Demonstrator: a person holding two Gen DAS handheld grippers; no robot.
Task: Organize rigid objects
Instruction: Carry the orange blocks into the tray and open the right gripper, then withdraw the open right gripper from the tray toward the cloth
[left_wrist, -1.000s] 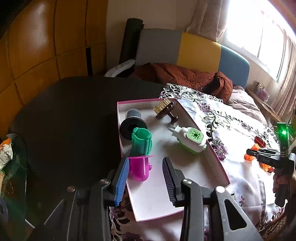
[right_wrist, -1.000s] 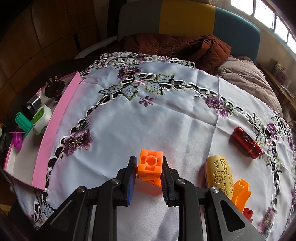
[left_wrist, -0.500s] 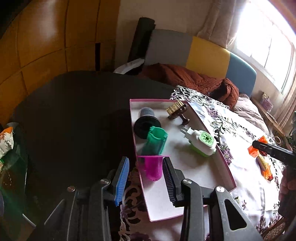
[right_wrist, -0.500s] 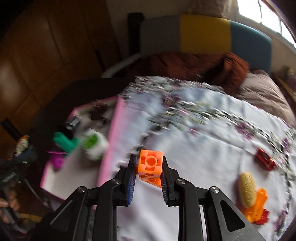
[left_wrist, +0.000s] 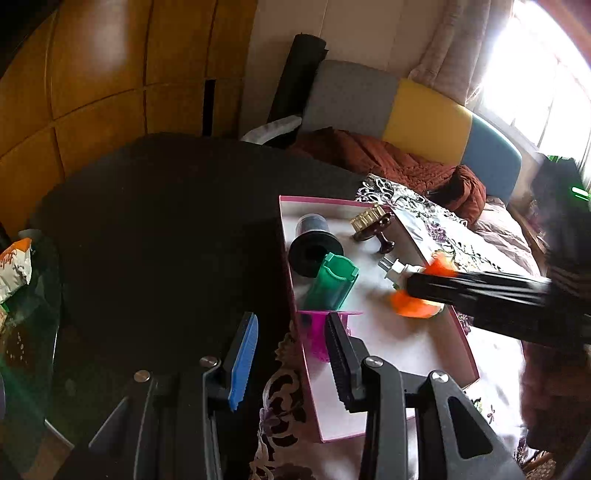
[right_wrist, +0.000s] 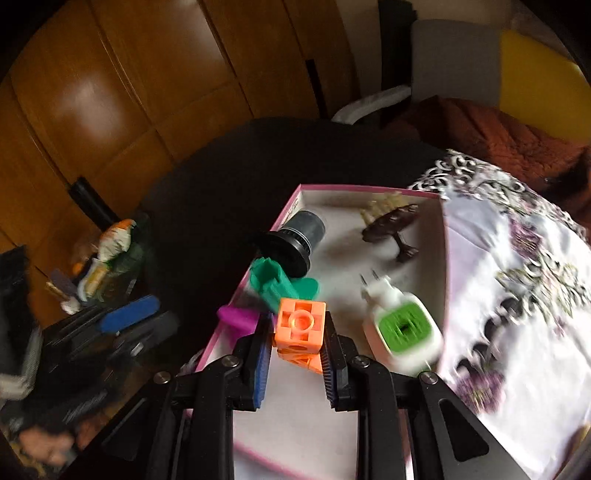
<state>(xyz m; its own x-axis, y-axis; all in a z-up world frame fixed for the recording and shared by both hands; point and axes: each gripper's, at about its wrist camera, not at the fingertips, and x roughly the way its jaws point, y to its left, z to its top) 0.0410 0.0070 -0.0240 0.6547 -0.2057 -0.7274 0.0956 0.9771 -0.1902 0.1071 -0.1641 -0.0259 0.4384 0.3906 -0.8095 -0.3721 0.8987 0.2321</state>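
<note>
My right gripper (right_wrist: 295, 350) is shut on an orange building block (right_wrist: 300, 326) and holds it over the pink-rimmed tray (right_wrist: 284, 210), above the tray's white floor. In the left wrist view the right gripper (left_wrist: 424, 291) and the orange block (left_wrist: 412, 304) show blurred over the tray (left_wrist: 460, 339). My left gripper (left_wrist: 290, 350) is open and empty, low at the tray's near left edge, beside a magenta piece (left_wrist: 316, 334).
The tray holds a black cylinder (right_wrist: 295, 240), a green piece (right_wrist: 275, 284), a white and green plug-in device (right_wrist: 400, 328), a brown comb-like item (right_wrist: 395, 221) and the magenta piece (right_wrist: 238, 317). A floral cloth (right_wrist: 517, 295) lies to the right. A dark tabletop (left_wrist: 166, 221) lies to the left.
My right gripper carried the orange block left from the cloth to over the tray. My left gripper drew back toward the tray's left edge, staying open.
</note>
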